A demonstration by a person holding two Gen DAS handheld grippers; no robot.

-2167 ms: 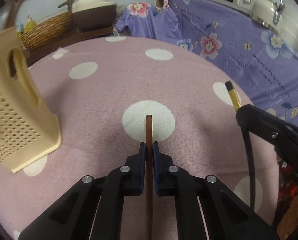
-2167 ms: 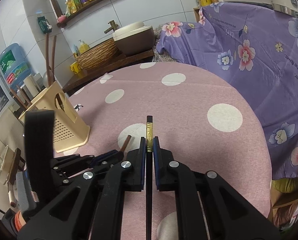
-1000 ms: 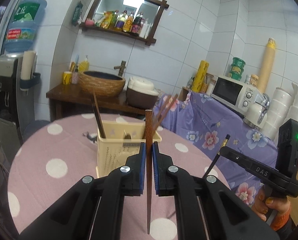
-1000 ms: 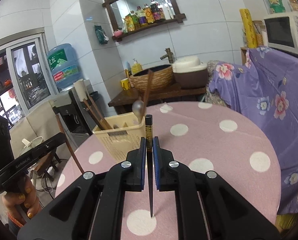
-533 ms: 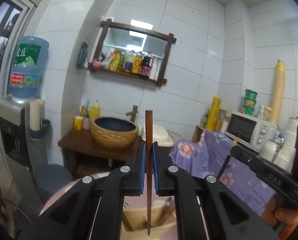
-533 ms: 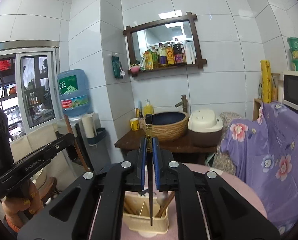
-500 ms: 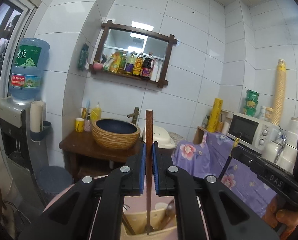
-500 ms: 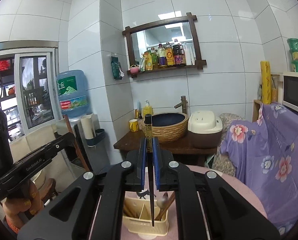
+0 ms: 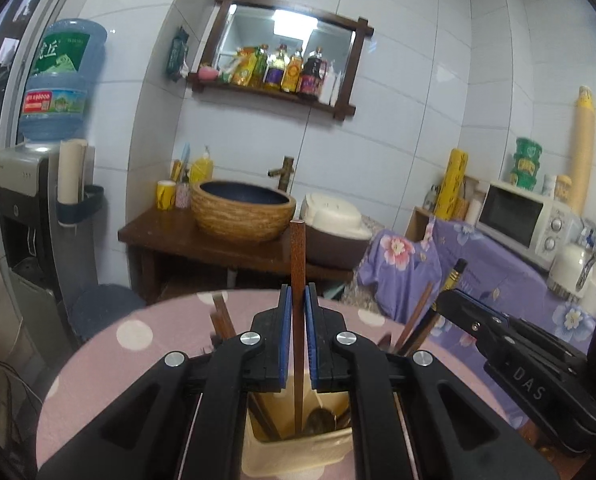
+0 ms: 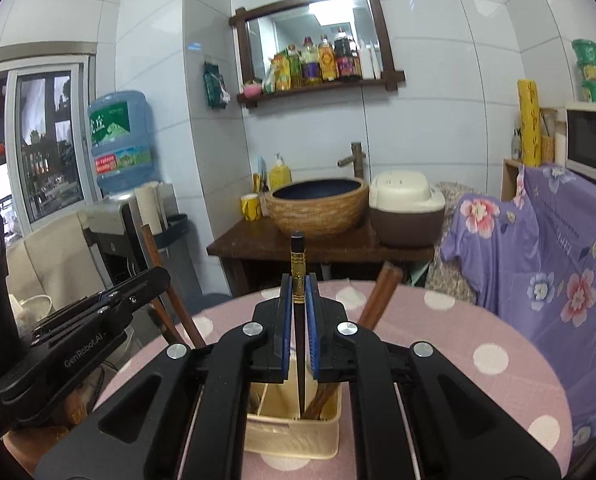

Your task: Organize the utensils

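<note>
My left gripper (image 9: 297, 300) is shut on a brown wooden chopstick (image 9: 297, 264), held upright with its lower end inside the cream utensil holder (image 9: 298, 448). My right gripper (image 10: 298, 290) is shut on a black chopstick with a gold band (image 10: 298, 264), also upright, its tip down in the same holder (image 10: 293, 436). Several brown chopsticks (image 10: 378, 300) and a spoon (image 9: 318, 424) stand in the holder. The right gripper shows in the left wrist view (image 9: 450, 296); the left gripper shows in the right wrist view (image 10: 153, 276).
The holder stands on a round table with a pink polka-dot cloth (image 10: 478, 360). Behind are a wooden stand with a woven basin (image 9: 241, 216) and a rice cooker (image 10: 406, 204), a water dispenser (image 9: 29, 200), and a purple floral cover (image 10: 558, 260) under a microwave (image 9: 522, 216).
Both grippers have sunk toward the holder with their chopsticks. The chopstick tips now reach deeper inside it, and the holder sits closer under the fingers.
</note>
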